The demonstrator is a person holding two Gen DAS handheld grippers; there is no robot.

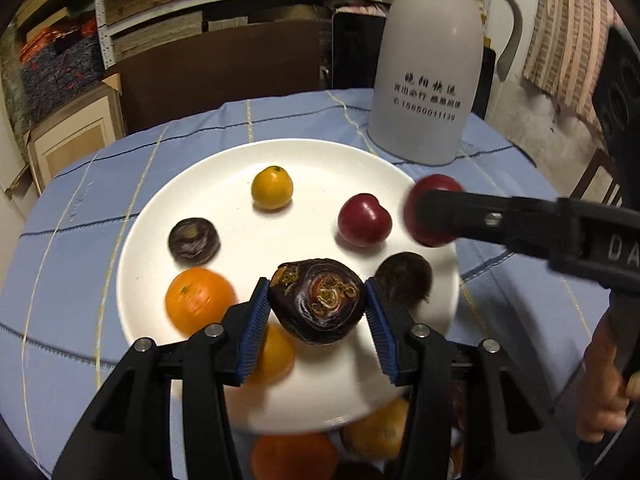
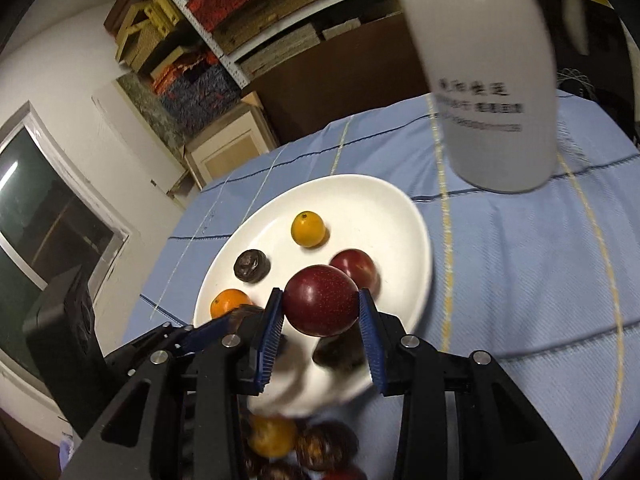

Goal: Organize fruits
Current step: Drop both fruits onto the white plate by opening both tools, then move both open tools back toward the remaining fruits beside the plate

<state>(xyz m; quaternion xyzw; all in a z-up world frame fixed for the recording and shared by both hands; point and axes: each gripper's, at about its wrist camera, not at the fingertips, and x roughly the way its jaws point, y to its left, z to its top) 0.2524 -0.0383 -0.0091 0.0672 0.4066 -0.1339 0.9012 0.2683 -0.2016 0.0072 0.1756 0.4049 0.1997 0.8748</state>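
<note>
A: Status?

B: Both hands loaded. My left gripper [image 1: 316,304] has its fingers [image 1: 256,332] pinching a dark purple fruit [image 1: 318,306], held over the near part of the white plate [image 1: 312,152]. My right gripper [image 2: 320,312] is clamped on a red plum [image 2: 322,300], hanging above the plate's right rim.

A: What's on the plate already?

B: A yellow citrus [image 1: 272,187] at the far side, another red plum [image 1: 364,220] right of centre, a dark fruit [image 1: 194,239] on the left, an orange [image 1: 200,300] near-left, and one more dark fruit [image 1: 405,278] by the right rim. More fruit lies on the desk just short of the plate's near edge.

A: Risks?

B: Imo three. The plum hangs right at the rim, so if I let go there it may roll onto the blue cloth [image 1: 80,220]. Both fruits are round and held only at the sides, so a jolt could slip them. Also the thermos [image 1: 432,60] stands just beyond the plate; a wide right swing could knock it.
</note>
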